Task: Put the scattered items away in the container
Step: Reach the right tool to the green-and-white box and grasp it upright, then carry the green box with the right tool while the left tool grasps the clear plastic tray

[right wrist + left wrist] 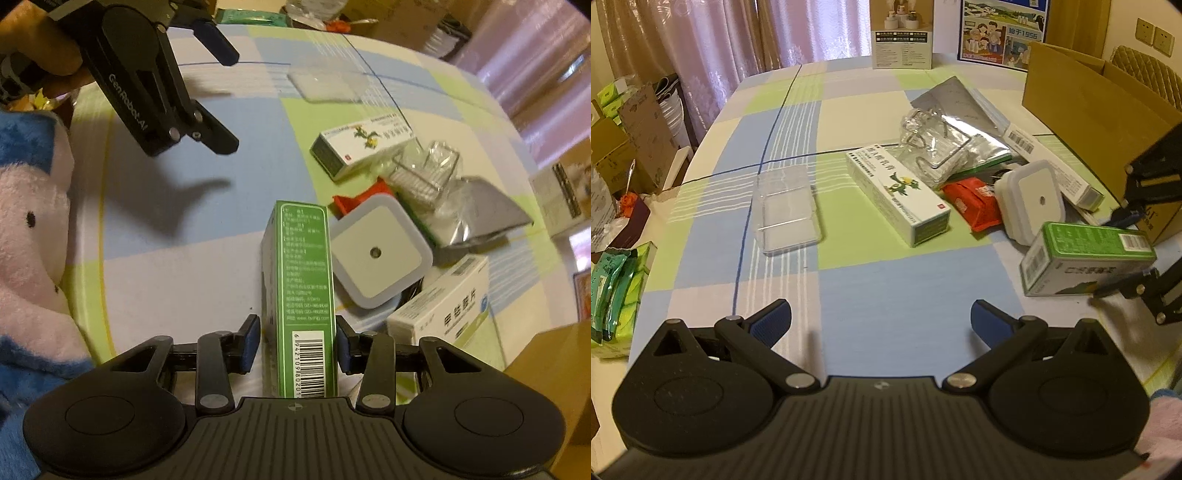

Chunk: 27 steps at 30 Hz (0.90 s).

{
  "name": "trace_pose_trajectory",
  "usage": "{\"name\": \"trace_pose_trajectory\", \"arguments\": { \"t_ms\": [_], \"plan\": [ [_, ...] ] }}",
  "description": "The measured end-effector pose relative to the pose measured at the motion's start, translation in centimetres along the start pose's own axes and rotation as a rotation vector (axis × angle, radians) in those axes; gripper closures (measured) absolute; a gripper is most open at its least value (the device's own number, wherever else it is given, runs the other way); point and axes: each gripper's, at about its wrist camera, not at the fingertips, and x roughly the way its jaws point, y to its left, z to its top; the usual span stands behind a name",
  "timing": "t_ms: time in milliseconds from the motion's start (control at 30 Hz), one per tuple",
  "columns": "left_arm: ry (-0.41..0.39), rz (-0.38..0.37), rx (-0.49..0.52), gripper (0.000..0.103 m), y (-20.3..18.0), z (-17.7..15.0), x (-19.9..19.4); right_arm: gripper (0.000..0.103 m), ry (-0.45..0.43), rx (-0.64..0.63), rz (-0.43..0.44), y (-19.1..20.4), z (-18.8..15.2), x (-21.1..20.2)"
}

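My right gripper [295,343] is shut on a green box [304,280] by its barcode end; the box also shows at the right of the left wrist view [1086,258]. My left gripper [881,321] is open and empty above the checked tablecloth. Scattered ahead lie a white-and-green tube box [897,192], a clear plastic tray [786,208], a red packet [975,206], a white square lidded box [1030,201], a clear bag with wire hooks [938,147] and a silver pouch [960,107]. The open cardboard box [1089,103] stands at the right.
A long white medicine box [443,302] lies beside the white square box [376,254]. A pink and blue plush toy [29,240] sits at the left of the right wrist view. Printed cartons [903,33] stand at the table's far edge. Green packets [613,295] lie at the table's left edge.
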Motion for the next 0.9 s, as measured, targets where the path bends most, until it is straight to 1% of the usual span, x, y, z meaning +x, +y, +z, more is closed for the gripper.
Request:
{"name": "trace_pose_trajectory", "arguments": {
  "t_ms": [33, 67, 167, 267, 467, 567, 667, 733, 800, 900],
  "plan": [
    [0.000, 0.001, -0.002, 0.001, 0.1, 0.0, 0.1, 0.073, 0.002, 0.014, 0.010, -0.1, -0.1, 0.0],
    [-0.001, 0.003, -0.004, 0.001, 0.2, 0.1, 0.1, 0.075, 0.001, 0.034, 0.022, -0.2, -0.1, 0.0],
    [-0.009, 0.011, -0.007, 0.001, 0.4, 0.4, 0.2, 0.076, -0.001, 0.087, 0.025, -0.1, 0.1, 0.0],
    [-0.020, 0.042, -0.011, 0.001, 0.7, 0.8, 0.4, 0.076, -0.027, 0.156, 0.028, 0.1, 0.2, -0.6],
    [-0.035, 0.131, -0.037, 0.001, 2.6, 2.0, 1.3, 0.076, -0.130, 0.440, -0.004, -2.0, 2.1, -2.9],
    [-0.046, 0.161, -0.048, 0.001, 3.6, 2.9, 1.9, 0.076, -0.173, 0.538, -0.031, -3.2, 3.7, -3.3],
    [-0.054, 0.174, -0.060, 0.002, 4.7, 3.9, 2.7, 0.076, -0.201, 0.595, -0.064, -4.3, 5.3, -3.2],
    [-0.055, 0.173, -0.064, 0.004, 5.4, 4.6, 3.4, 0.076, -0.213, 0.627, -0.070, -5.1, 5.9, -3.2],
    [-0.045, 0.171, -0.063, 0.010, 5.8, 5.2, 4.4, 0.076, -0.221, 0.650, -0.067, -5.6, 6.5, -2.9],
    [-0.017, 0.143, -0.073, 0.014, 6.3, 5.9, 5.9, 0.076, -0.227, 0.663, -0.059, -6.2, 7.0, -2.6]
  ]
}}
